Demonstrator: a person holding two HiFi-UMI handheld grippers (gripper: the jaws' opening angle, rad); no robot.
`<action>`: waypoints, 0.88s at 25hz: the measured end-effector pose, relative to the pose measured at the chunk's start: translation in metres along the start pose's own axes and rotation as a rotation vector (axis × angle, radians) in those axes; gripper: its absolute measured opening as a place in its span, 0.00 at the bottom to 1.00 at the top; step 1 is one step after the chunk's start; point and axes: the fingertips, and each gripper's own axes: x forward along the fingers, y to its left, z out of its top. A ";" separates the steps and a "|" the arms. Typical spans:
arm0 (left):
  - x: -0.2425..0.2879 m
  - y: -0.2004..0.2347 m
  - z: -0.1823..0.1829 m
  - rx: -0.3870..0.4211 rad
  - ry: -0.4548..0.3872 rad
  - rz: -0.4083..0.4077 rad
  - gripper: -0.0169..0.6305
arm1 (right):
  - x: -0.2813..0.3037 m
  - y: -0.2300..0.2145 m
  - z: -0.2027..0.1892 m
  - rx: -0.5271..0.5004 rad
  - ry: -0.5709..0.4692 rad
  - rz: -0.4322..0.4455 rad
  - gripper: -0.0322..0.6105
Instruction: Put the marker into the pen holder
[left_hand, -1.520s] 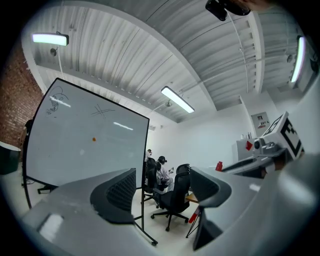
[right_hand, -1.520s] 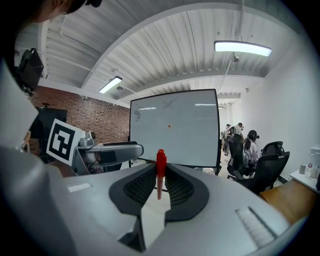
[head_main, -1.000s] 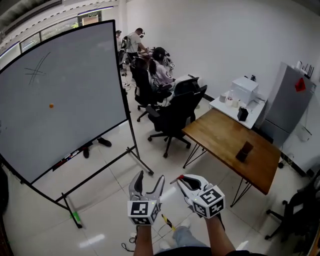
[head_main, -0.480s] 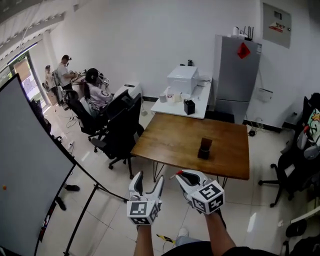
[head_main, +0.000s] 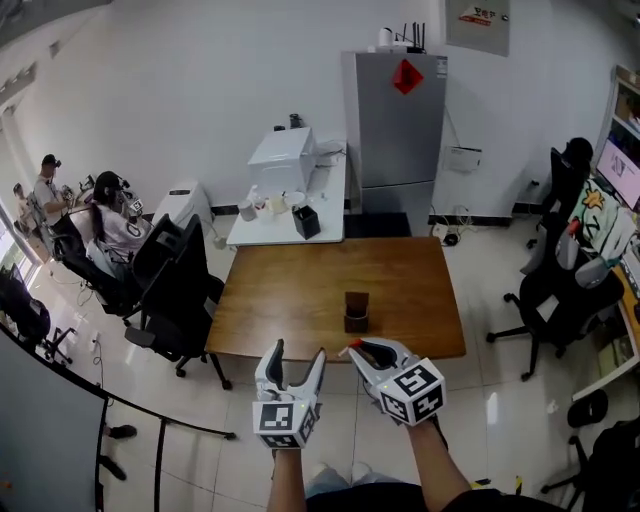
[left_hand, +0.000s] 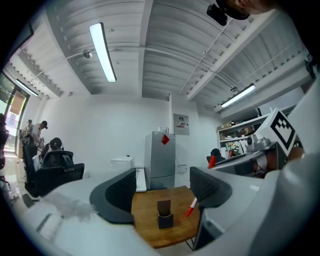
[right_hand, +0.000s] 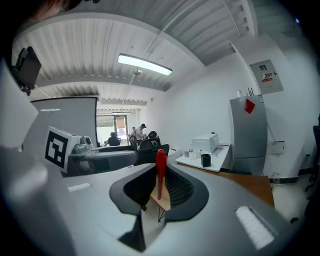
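Whiteboard (head_main: 40, 440) has slid to the far left; the wooden surface (head_main: 290, 300) now lies straight ahead. Left gripper (head_main: 298, 350) hangs empty, jaws apart. Pen holder (head_main: 356, 311) stands there, seemingly empty. Right gripper (head_main: 356, 348) clamps the red marker (right_hand: 160, 170); approach and insertion remain.

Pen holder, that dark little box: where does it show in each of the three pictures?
Head view: the pen holder stands mid-frame on the wooden table.
Left gripper view: pen holder low centre, on the same table.
Right gripper view: not visible.
Shared landmark: the grey fridge with a red diamond.
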 end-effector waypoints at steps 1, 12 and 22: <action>0.012 0.002 0.001 -0.005 0.002 -0.009 0.55 | 0.004 -0.010 0.000 0.006 0.004 -0.013 0.14; 0.151 0.034 -0.011 -0.007 0.018 -0.186 0.55 | 0.079 -0.126 0.007 0.043 0.045 -0.222 0.14; 0.255 0.074 -0.032 -0.034 0.043 -0.318 0.55 | 0.147 -0.200 -0.010 0.061 0.169 -0.394 0.14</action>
